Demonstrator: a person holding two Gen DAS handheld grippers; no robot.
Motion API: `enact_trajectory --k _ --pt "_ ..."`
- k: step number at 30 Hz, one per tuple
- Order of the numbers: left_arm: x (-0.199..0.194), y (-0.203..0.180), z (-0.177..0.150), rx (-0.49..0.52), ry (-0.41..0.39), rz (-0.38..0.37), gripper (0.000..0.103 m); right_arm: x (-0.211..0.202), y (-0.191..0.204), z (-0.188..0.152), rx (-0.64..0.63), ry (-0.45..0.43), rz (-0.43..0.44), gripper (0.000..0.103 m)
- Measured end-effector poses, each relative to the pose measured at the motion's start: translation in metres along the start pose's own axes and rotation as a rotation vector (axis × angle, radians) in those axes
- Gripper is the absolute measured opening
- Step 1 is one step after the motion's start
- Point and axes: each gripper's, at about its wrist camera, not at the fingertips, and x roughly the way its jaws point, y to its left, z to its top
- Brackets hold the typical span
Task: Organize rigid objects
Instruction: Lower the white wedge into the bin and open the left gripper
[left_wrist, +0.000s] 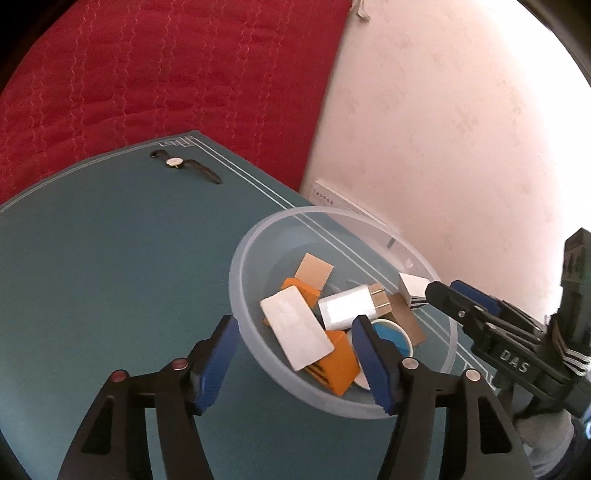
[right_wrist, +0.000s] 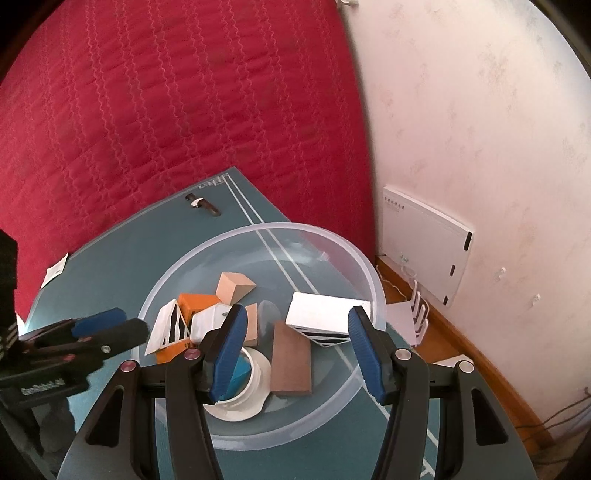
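Now the left gripper (left_wrist: 295, 354) has its fingers apart astride the near rim of the clear bowl (left_wrist: 376, 408), clamping nothing. Opposite, the right gripper (right_wrist: 297, 345) holds a white striped block (right_wrist: 325, 317) between its fingers, over the bowl's blocks.

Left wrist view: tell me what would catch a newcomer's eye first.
A clear plastic bowl heaped with orange, white and brown blocks sits near the right edge of the teal table. Behind it spreads a bright red quilt. A lone wristwatch lies at the table's far corner.
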Motion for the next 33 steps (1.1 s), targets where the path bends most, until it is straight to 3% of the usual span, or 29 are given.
enact_trajectory --k 5,12,21,25,33 --pt "-0.005 0.005 -0.002 0.02 -0.02 0.088 0.072 -0.001 -0.001 -0.002 0.005 0.0 0.007 0.058" --pt "0.028 0.013 -0.002 0.024 0.048 0.173 0.073 -0.005 0.001 -0.007 0.006 0.006 0.014 0.058" --pt "0.036 0.013 -0.006 0.023 0.065 0.202 0.096 -0.008 0.001 -0.01 0.006 0.012 0.005 0.058" --pt "0.03 0.014 -0.01 0.026 0.059 0.213 0.102 -0.012 0.0 -0.015 0.001 0.027 -0.005 0.068" --pt "0.013 0.007 -0.014 0.065 0.026 0.271 0.103 -0.019 0.001 -0.022 -0.013 0.057 -0.041 0.078"
